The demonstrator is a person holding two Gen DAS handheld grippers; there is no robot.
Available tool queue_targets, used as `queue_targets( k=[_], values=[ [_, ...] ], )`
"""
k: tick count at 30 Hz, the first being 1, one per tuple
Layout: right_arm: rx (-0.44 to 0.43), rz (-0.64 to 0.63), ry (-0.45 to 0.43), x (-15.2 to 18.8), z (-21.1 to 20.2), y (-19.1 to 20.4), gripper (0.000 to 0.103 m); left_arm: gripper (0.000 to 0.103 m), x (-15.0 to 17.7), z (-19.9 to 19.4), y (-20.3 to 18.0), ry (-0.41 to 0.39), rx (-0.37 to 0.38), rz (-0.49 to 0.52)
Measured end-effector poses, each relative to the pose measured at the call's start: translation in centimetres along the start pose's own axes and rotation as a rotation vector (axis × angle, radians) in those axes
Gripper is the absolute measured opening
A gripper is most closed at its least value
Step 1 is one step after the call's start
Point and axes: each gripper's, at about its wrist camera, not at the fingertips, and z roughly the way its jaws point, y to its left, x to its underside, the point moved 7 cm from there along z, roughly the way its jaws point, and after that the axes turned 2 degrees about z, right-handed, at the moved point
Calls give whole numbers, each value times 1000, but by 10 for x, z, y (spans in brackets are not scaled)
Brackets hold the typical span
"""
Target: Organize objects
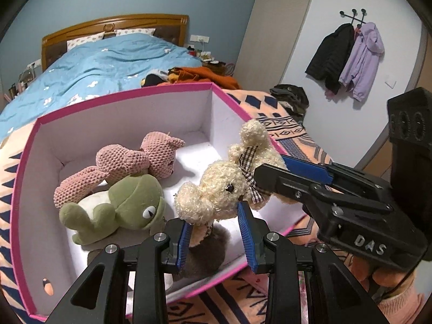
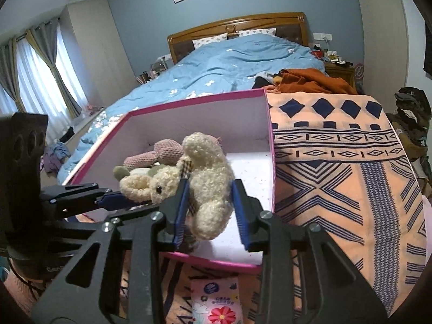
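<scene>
A cream curly plush toy [image 1: 213, 189] [image 2: 208, 178] with a checked bow hangs over the near right part of a pink-rimmed white box [image 1: 121, 124] [image 2: 202, 118]. My left gripper [image 1: 213, 214] [image 2: 145, 202] is shut on the toy just under its head. My right gripper [image 2: 209, 185] [image 1: 270, 166] comes in from the right with the toy's body between its blue pads. The left pad lies against the body and a thin gap shows at the right one. Inside the box lie a pink knitted toy [image 1: 127, 162] [image 2: 162, 148] and a green frog [image 1: 129, 199] [image 2: 120, 172].
The box rests on an orange blanket with a navy pattern [image 2: 337, 162] at the foot of a bed with a blue duvet [image 2: 229, 64]. Rust-coloured clothes [image 2: 310, 81] lie behind it. A flowered tissue pack [image 2: 216, 299] sits in front. Coats [image 1: 359, 59] hang on the right wall.
</scene>
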Motion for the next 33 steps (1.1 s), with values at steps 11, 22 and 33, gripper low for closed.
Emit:
queue_targets(
  k=[11,22,33],
  values=[
    [55,-22,-48,0,-14,0,39,50,5,4,11,-24,-55,-25],
    [-12,-34,-67,15,-38,9,41,65,14,-49,-2,-179,-62,25],
    [-57,-36,-75,31,-61,17,44,67,40,-79,-24,-230,-27,40]
  ],
)
